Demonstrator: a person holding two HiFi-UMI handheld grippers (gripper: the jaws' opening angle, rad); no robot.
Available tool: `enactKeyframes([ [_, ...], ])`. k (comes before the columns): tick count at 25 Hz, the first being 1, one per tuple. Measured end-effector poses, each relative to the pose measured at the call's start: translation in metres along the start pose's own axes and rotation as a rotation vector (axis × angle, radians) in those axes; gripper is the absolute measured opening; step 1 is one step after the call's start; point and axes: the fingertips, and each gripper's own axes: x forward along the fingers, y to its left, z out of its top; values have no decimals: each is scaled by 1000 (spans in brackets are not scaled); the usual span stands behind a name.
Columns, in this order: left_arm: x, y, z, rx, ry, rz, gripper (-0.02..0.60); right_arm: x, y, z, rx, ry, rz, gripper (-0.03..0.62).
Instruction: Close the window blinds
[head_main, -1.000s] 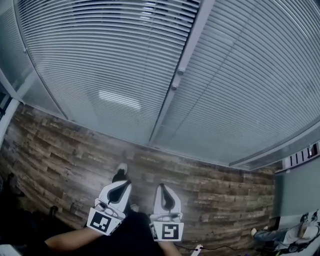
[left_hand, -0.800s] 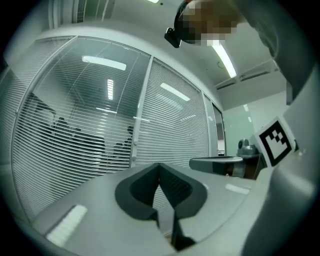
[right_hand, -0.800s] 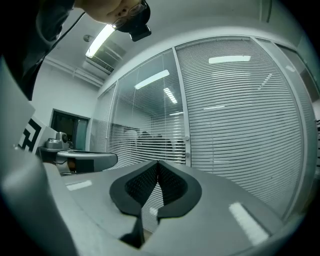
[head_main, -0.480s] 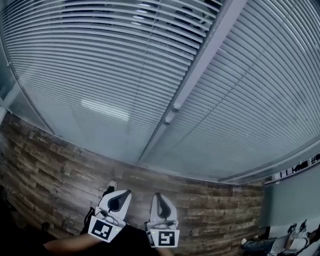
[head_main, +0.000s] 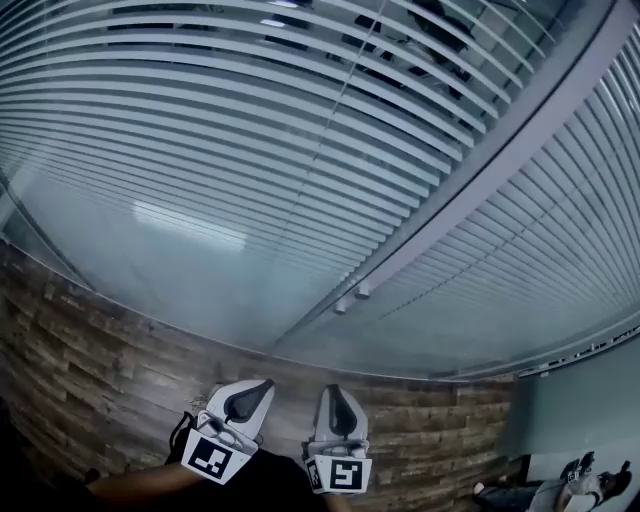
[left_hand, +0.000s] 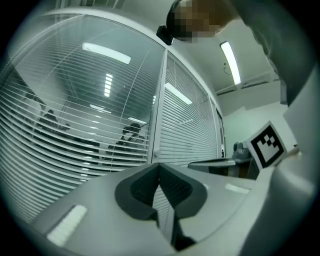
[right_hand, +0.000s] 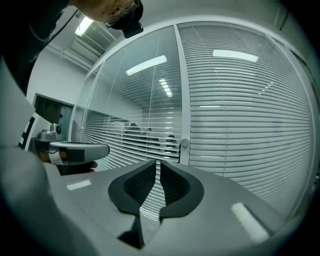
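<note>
Two slatted blinds hang behind a glass wall. The left blind has its slats tilted apart, so I see through it; the right blind has its slats laid flat together. A pale frame post with small knobs divides them. A thin cord or rod hangs over the left blind. Both grippers point level at the glass, short of it. My left gripper has its tips touching. My right gripper has just been opening, and a narrow gap with nothing in it shows.
Wood-pattern floor runs along the foot of the glass. A plain wall stands at the right, with someone's shoes on the floor there. People show dimly behind the left blind.
Both grippers and my head have moved closer to the glass wall. The blinds fill more of the view, and the strip of floor in front has shrunk.
</note>
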Motion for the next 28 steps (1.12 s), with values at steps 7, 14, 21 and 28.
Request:
enactKeyframes([
  [7, 49, 31, -3, 21, 4, -106, 0, 52, -11, 6, -48, 12, -53, 32],
  [14, 79, 24, -8, -20, 27, -109, 0, 70, -47, 25, -88, -56, -92, 48],
  [21, 90, 39, -1, -28, 9, -45, 0, 113, -67, 45, -216, -50, -70, 100],
  [28, 90, 47, 4, -18, -9, -30, 0, 133, -67, 54, -513, -31, -90, 129],
])
